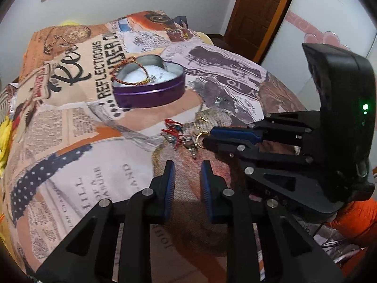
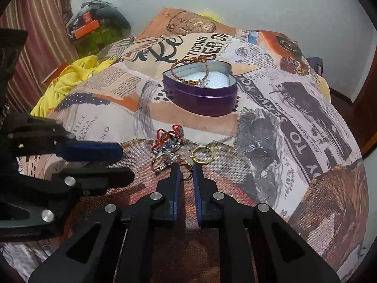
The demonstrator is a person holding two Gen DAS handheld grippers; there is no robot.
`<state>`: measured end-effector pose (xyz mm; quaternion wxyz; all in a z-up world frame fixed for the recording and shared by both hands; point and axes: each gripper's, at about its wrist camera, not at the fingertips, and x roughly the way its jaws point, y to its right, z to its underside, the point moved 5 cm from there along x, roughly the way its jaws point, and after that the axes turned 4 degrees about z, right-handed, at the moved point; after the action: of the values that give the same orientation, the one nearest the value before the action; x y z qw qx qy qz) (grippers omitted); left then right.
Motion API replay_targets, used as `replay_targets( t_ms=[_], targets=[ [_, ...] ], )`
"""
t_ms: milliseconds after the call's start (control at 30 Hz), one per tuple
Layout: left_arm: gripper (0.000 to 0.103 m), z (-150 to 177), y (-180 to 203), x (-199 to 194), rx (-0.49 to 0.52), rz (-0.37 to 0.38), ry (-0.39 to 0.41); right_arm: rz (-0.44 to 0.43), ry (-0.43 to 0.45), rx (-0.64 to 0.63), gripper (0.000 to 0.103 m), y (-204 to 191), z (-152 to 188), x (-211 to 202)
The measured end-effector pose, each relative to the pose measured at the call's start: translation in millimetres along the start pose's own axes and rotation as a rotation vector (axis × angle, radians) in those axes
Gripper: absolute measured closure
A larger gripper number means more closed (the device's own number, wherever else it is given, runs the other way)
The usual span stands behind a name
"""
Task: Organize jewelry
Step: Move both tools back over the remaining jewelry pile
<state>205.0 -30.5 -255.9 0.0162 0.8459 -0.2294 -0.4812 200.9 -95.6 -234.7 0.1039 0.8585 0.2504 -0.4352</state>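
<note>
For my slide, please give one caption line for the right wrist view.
Right hand-held gripper closes at the gold ring in a jewelry pile; behind, a bracelet lies across the purple heart-shaped tin.

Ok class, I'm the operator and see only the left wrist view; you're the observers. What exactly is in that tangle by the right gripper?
Observer: The right wrist view shows red thread pieces with blue stones, a silver ring and a gold ring.
Operator: Is my left gripper touching them?
Observer: No, the left gripper sits to their left, apart.
Operator: What's beyond the yellow cloth?
Observer: A striped curtain.
</note>
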Motion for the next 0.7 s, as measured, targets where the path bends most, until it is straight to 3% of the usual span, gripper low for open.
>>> replay_targets(
  t_ms=[433, 533, 600, 700],
  targets=[
    [0.085, -17.4, -0.8, 29.7, -0.036, -0.022, -0.039, 0.043, 0.006, 0.079, 0.094, 33.8, 3.7, -17.9],
    [0.085, -20.7, -1.3, 33.6, -0.041, -0.027, -0.041, 0.049, -0.014, 0.092, 0.086, 37.6, 5.8, -16.5],
    [0.086, -21.7, -1.0, 35.0, -0.037, -0.035, -0.035, 0.046, -0.014, 0.091, 0.075, 37.2, 7.2, -16.9],
    [0.09, -23.0, -2.4, 35.6, -0.041, -0.042, -0.023, 0.042, -0.005, 0.085, 0.072, 34.6, 7.8, -19.0]
  ],
)
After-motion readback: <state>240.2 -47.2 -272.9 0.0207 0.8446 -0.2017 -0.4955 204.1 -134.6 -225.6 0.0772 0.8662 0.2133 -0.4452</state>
